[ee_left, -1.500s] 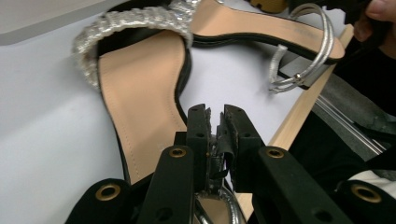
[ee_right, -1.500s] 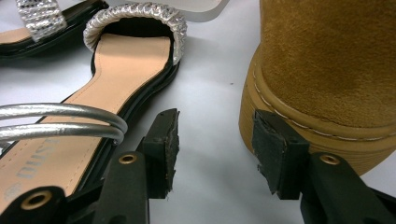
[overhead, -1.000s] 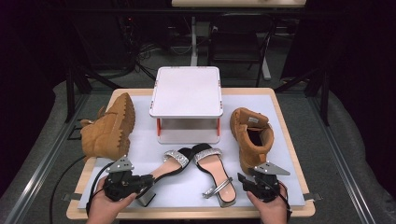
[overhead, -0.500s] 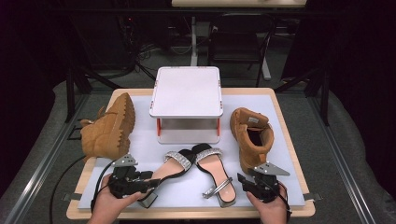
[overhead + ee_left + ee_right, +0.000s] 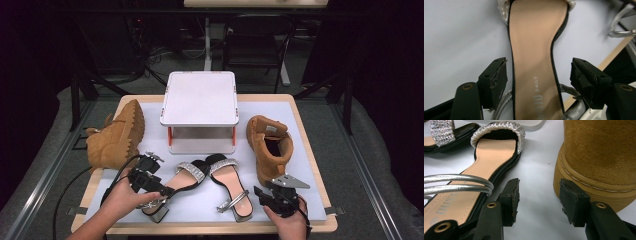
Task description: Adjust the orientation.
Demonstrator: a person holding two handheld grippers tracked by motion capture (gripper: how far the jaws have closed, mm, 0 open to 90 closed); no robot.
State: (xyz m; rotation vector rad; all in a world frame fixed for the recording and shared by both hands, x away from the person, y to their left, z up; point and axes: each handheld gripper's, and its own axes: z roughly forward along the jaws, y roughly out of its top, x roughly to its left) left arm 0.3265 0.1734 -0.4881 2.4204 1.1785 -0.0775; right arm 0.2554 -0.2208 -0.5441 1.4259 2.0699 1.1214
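My left tongs [image 5: 537,82] have just been opening and stand wide on both sides of the left sandal [image 5: 536,50], not pressing it. That way I can grab its heel end. My right tongs [image 5: 539,202] are partly open and hold nothing, resting on the tabletop [image 5: 300,130] between the right sandal [image 5: 491,155] and a boot [image 5: 599,157]. From above I see another boot [image 5: 115,137] and a white stand [image 5: 200,97].

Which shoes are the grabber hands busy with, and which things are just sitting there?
Busy with:
- left sandal, lying between the open left gripper jaws, untouched
- right sandal, beside the open right gripper

Just sitting there:
- tipped-over boot
- upright boot
- white stand
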